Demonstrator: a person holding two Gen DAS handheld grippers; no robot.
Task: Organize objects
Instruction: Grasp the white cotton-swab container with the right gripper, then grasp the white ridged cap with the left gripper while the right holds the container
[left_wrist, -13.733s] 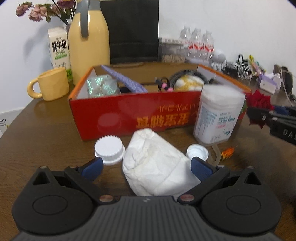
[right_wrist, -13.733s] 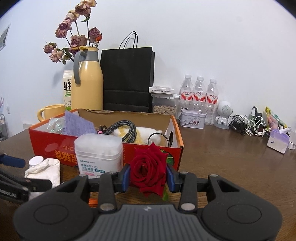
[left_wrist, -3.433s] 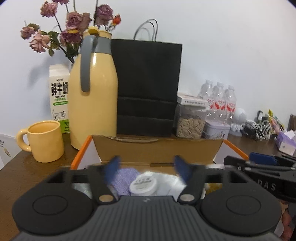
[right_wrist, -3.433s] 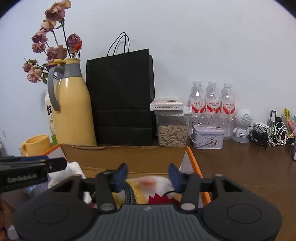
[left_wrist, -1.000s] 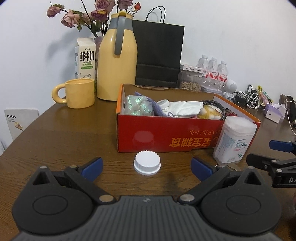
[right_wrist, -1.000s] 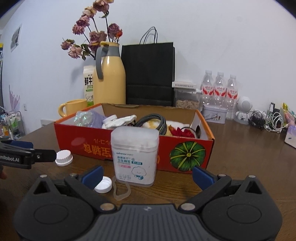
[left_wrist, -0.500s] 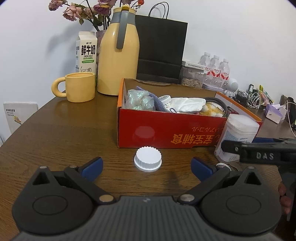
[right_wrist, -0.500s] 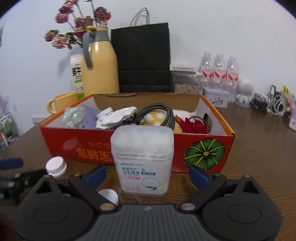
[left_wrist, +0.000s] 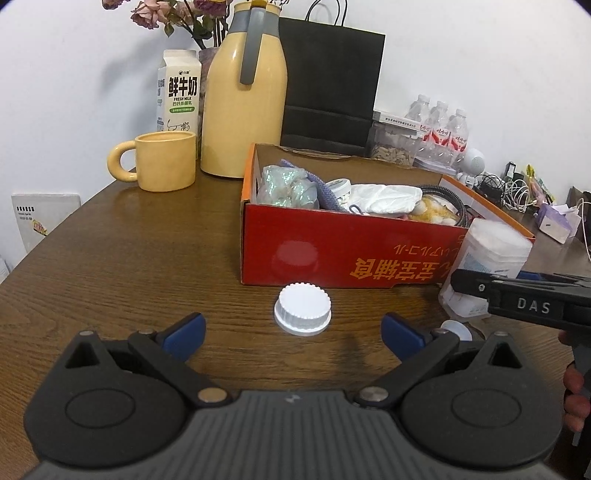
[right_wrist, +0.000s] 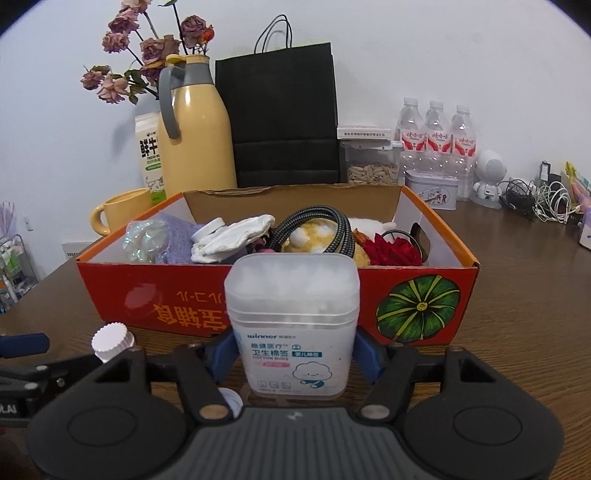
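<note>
A red cardboard box (left_wrist: 332, 251) (right_wrist: 155, 295) on the wooden table holds a white cloth (right_wrist: 232, 236), a braided cable, a red rose (right_wrist: 391, 251) and other items. My right gripper (right_wrist: 293, 356) has its blue pads against both sides of a translucent cotton swab box (right_wrist: 291, 325) (left_wrist: 487, 258) standing in front of the red box. My left gripper (left_wrist: 293, 332) is open and empty, just short of a white ribbed cap (left_wrist: 303, 304) (right_wrist: 112, 341) on the table. A smaller white cap (left_wrist: 456, 328) lies by the swab box.
A yellow mug (left_wrist: 166, 166), milk carton (left_wrist: 179, 92), yellow thermos jug (left_wrist: 245, 96) with dried flowers and a black paper bag (left_wrist: 328, 85) stand behind the box. Water bottles (right_wrist: 436, 136), a seed jar, a tin and cables (right_wrist: 539, 199) are at the back right.
My right gripper moved forward and closed its pads onto the sides of the cotton swab box. My left gripper stayed open near the white ribbed cap.
</note>
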